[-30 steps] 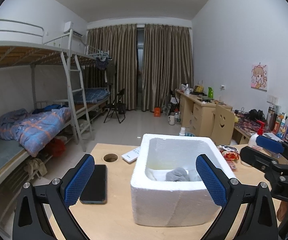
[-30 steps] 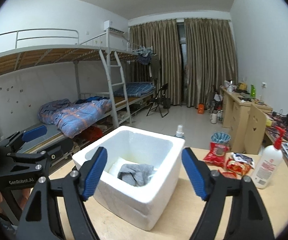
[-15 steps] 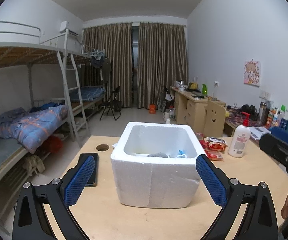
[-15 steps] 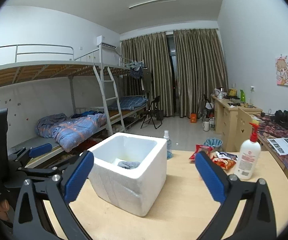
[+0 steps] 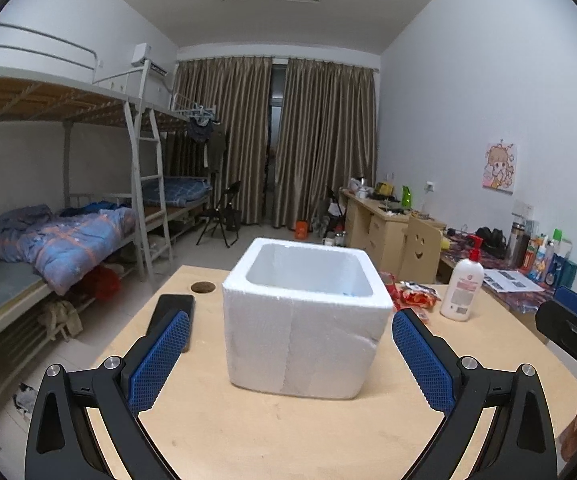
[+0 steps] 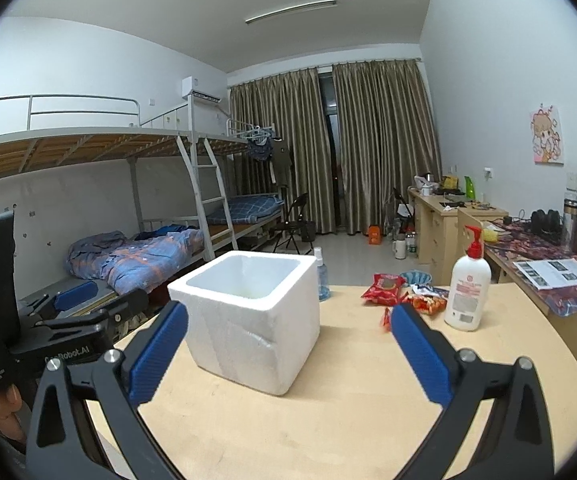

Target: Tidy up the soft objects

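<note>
Left wrist: phone (image 5: 170, 316) beside foam box (image 5: 302, 328) | right wrist: spray bottle (image 6: 322, 276) | both jaws wide, empty

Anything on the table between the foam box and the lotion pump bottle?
Yes: red snack packets lie between the foam box and the lotion pump bottle, clearest in the right wrist view.

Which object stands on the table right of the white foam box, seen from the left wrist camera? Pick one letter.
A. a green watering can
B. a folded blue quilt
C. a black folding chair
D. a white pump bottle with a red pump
D: the white pump bottle with its red pump stands upright on the wooden table, right of the foam box, beside the red snack packets.
</note>
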`<state>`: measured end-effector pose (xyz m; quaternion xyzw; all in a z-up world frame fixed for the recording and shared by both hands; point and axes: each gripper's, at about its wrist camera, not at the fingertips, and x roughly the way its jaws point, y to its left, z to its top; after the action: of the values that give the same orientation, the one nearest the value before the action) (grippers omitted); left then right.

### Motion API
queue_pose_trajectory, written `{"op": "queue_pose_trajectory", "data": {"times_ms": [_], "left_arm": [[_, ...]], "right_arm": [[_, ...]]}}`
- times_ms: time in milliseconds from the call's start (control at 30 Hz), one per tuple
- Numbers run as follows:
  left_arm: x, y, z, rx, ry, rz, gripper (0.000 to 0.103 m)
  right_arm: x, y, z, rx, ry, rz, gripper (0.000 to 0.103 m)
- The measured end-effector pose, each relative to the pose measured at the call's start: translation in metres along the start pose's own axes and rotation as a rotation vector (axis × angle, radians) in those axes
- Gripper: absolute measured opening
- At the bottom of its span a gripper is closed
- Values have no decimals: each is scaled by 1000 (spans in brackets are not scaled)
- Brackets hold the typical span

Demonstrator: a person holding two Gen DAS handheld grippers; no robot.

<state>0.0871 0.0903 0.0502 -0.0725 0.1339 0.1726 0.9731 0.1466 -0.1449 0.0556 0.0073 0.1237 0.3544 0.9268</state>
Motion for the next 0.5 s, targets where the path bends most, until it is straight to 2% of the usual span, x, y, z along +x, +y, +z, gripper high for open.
{"op": "queue_pose_trajectory", "data": {"times_ms": [100,200,333,500], "left_arm": [[-5,-3,-8,10,22,-6,102],[-12,-14,-15,72,4,18,102],[-20,-14,-21,42,18,-36,102],[-31,-15,-26,50,-4,-15,102]], "right_arm": [[-8,2,-9,8,2,2,103],[-14,5,-14,-1,5,-16,103],[-23,8,-19,0,3,-22,103],[-33,13,-25,-14,-7,-34,103]]}}
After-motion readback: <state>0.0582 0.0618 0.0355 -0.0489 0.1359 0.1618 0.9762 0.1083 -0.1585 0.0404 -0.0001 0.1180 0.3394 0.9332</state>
